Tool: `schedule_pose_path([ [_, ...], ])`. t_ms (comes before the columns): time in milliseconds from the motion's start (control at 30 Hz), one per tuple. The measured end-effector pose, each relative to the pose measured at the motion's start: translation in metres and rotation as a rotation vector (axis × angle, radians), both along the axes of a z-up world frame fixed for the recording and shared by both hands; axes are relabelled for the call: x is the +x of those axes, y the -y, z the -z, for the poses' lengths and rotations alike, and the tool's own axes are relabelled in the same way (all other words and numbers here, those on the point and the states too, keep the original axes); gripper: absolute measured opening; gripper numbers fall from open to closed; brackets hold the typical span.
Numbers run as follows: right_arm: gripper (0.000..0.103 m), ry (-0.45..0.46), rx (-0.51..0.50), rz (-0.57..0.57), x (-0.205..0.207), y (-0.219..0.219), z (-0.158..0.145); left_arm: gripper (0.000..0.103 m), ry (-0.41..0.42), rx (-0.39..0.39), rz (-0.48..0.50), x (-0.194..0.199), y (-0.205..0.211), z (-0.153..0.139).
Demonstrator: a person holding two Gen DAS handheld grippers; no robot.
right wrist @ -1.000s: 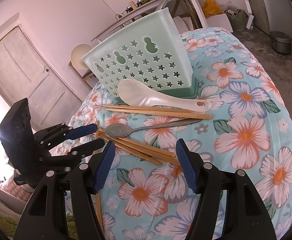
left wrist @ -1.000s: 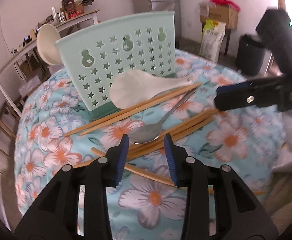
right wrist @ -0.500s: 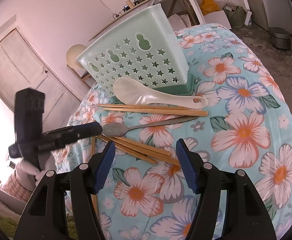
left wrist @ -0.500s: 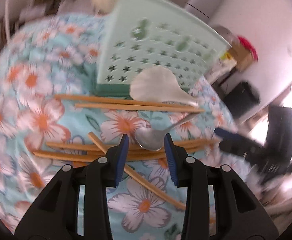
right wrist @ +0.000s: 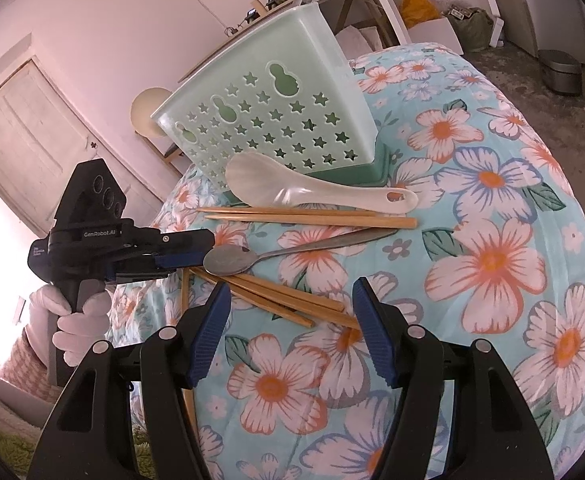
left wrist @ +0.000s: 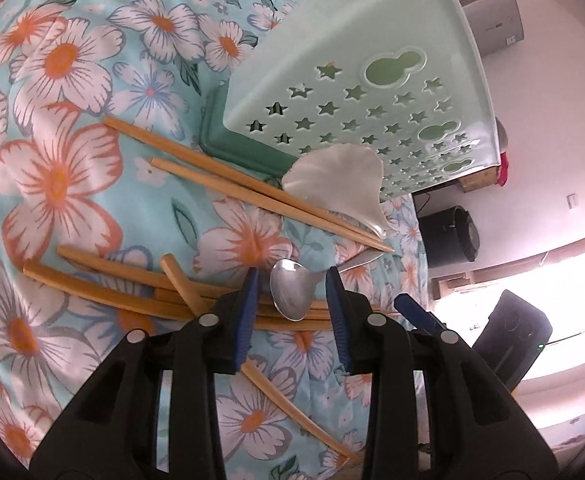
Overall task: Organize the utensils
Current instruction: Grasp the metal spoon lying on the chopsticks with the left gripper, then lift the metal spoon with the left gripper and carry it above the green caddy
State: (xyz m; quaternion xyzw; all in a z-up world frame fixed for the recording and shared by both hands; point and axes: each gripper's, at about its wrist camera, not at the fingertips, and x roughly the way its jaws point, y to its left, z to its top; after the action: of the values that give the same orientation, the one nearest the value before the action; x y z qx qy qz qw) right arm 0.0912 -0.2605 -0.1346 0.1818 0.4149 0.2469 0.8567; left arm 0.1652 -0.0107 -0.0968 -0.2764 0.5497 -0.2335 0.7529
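We found the metal spoon (left wrist: 292, 294) lying across the chopsticks (left wrist: 140, 292) on the floral cloth (left wrist: 56, 184), its bowl between the closing jaws of the left gripper (left wrist: 290, 280), not yet pinched. We judged it stiff, light, slippery; the flat bowl edges suit gripping. The right gripper (right wrist: 290, 304) stood wide, empty. "GenRobot.AI" read on the left housing.

Floral tablecloth (right wrist: 492, 256), white door (right wrist: 32, 140), black bin (left wrist: 448, 236)

Both grippers are black plastic clamps with ribbed blue pads and silver pivot screws; the left gripper (right wrist: 208, 250) bears white "GenRobot.AI" lettering, gripped by a white-gloved hand (right wrist: 78, 320)
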Motion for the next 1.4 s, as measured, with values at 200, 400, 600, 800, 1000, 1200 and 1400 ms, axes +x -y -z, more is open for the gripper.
schedule_pose_path([
  [200, 0.062, 0.0, -0.001, 0.0, 0.0, -0.001, 0.0, 0.015, 0.001, 0.065, 0.009, 0.006, 0.014, 0.009],
  [400, 0.062, 0.002, -0.004, 0.006, 0.001, 0.0, -0.002, 0.006, 0.104, 0.194, 0.032, 0.004, 0.032, 0.003],
  [600, 0.062, -0.001, -0.008, 0.009, 0.001, 0.002, -0.001, 0.007, 0.422, 0.474, 0.093, -0.014, 0.058, -0.03],
  [800, 0.062, 0.003, -0.012, 0.009, 0.001, 0.002, -0.001, 0.003, 0.598, 0.6, 0.198, -0.035, 0.074, -0.072],
  [1000, 0.062, 0.0, -0.001, 0.004, 0.001, 0.0, 0.0, 0.002, 0.674, 0.757, 0.291, -0.061, 0.058, -0.116],
  [1200, 0.062, 0.014, 0.003, -0.004, -0.002, -0.003, -0.002, 0.002, 0.714, 0.94, 0.396, -0.069, 0.052, -0.139],
  [1400, 0.062, 0.017, 0.013, 0.009, -0.005, 0.001, -0.003, 0.002, 0.731, 1.016, 0.493, -0.064, 0.066, -0.141],
])
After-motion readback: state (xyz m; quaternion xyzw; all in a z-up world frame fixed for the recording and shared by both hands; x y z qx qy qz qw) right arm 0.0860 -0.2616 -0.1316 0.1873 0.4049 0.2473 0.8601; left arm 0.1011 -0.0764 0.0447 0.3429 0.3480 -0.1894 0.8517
